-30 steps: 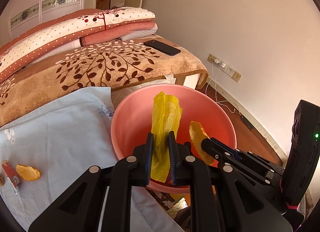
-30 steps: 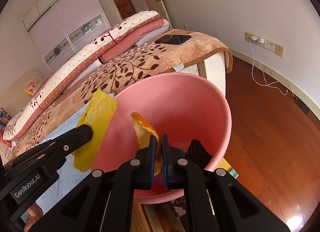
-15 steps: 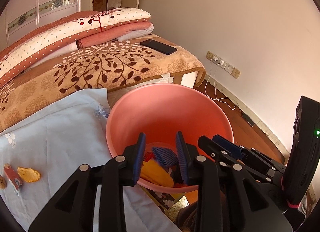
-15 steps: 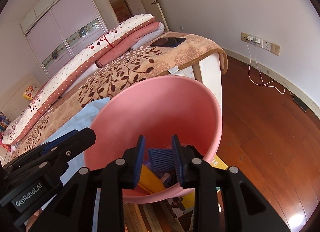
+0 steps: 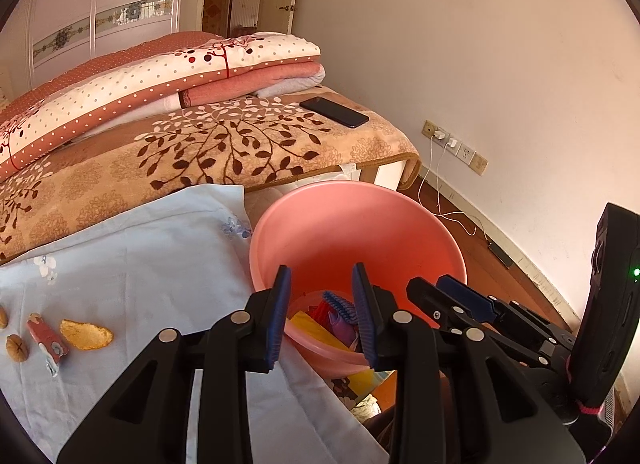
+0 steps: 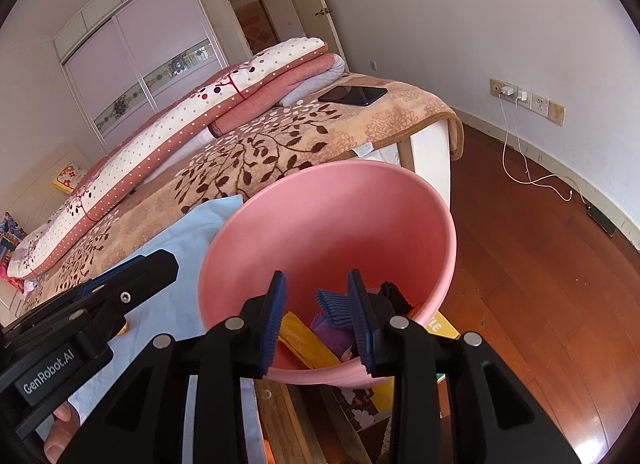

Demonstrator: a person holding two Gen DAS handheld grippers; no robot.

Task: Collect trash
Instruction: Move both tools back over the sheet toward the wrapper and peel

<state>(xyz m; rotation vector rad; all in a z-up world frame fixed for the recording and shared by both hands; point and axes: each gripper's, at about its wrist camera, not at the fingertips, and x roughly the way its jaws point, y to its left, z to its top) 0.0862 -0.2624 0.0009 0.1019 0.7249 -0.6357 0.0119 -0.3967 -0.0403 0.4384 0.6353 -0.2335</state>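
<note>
Taking the round pink plastic basin (image 5: pixel 352 224) as the landmark: far to its left, on the pale blue floral cloth (image 5: pixel 140 256) spread over the bed, lie a brown walnut (image 5: pixel 17 348), a small red wrapper (image 5: pixel 45 338) and a curved piece of orange peel (image 5: pixel 86 334), close together and well apart from the basin. A second nut at the picture's left edge is cut off.

Just in front of the basin's near rim hangs the left gripper (image 5: pixel 320 312), its blue-padded fingers (image 5: pixel 280 316) spread apart with nothing between them; its jaws have just been opening. To its right sits the right gripper (image 6: pixel 316 312), fingers (image 6: pixel 360 316) likewise parted and empty, having just opened too. Both black frames block the basin's near wall and much of its floor.

Inside the basin, at the bottom, rests the collected trash: a yellow plastic wrapper (image 6: pixel 304 338), purple scraps (image 6: pixel 332 330) and a red scrap (image 5: pixel 320 309), partly hidden behind the fingers and hard to sort out. A dark object (image 6: pixel 394 296) at the basin's right inner side cannot be identified.

Behind the basin, a tan blanket with brown leaf pattern (image 5: pixel 224 148) covers the bed, with a folded polka-dot quilt (image 5: pixel 160 76) and a black phone (image 5: pixel 334 112) on it. Right of the basin runs reddish wooden floor (image 6: pixel 540 272), a white charging cable (image 6: pixel 520 152) from wall sockets (image 6: pixel 520 95), and plain pale walls.
</note>
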